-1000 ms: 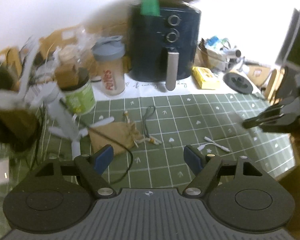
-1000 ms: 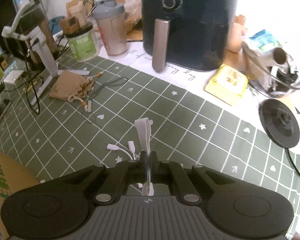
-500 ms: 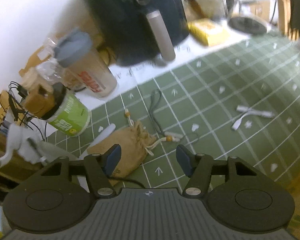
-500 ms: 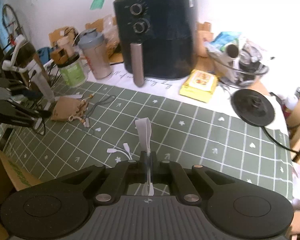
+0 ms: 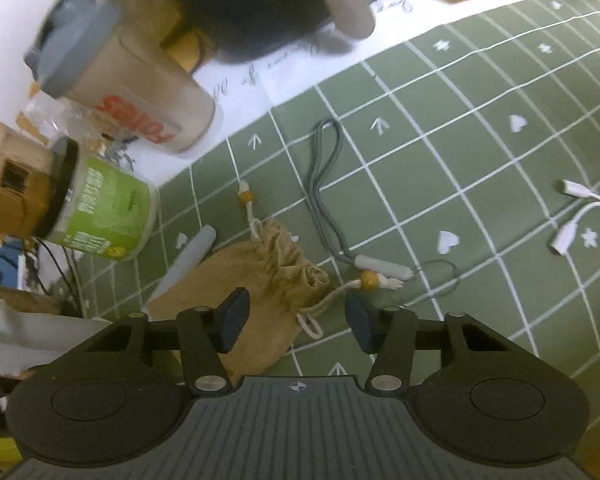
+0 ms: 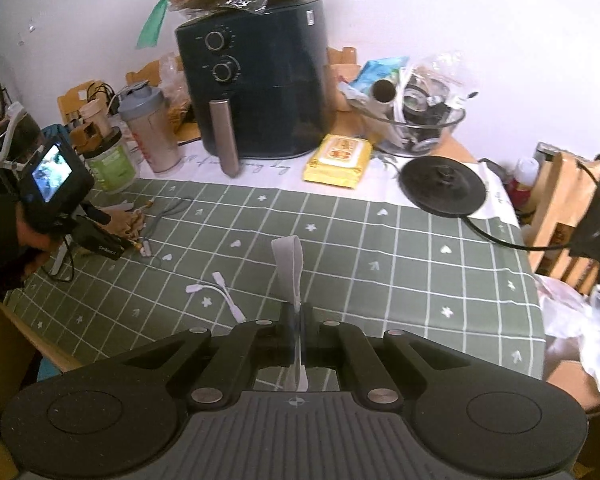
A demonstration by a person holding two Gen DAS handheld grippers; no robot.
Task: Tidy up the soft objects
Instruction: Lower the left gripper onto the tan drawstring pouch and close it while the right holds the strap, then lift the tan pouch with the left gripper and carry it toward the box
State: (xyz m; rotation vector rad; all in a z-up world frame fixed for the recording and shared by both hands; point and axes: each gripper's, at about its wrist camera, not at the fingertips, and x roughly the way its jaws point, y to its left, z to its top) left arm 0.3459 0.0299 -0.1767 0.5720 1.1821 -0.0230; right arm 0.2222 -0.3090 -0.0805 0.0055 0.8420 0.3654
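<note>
A tan drawstring pouch (image 5: 268, 288) with beaded cords lies on the green checked cloth (image 5: 480, 160). My left gripper (image 5: 296, 314) is open, low over the pouch's gathered mouth, one finger on each side. A grey lanyard (image 5: 324, 184) lies just beyond the pouch. My right gripper (image 6: 296, 334) is shut on a white strap (image 6: 288, 264) and holds it above the cloth. The pouch (image 6: 122, 224) and the left gripper (image 6: 100, 240) show at the left of the right wrist view. A white adapter cable (image 6: 224, 292) lies on the cloth; it also shows in the left wrist view (image 5: 580, 216).
A dark air fryer (image 6: 256, 92), a shaker bottle (image 5: 132, 92), a green tub (image 5: 96, 208), a yellow packet (image 6: 340, 156), a black kettle base (image 6: 444, 188) and a glass bowl of clutter (image 6: 416, 120) stand along the back. A cardboard box (image 6: 4, 360) is at the front left.
My left gripper has moved forward and down onto the pouch, still open. My right gripper has lifted back with the white strap still in it.
</note>
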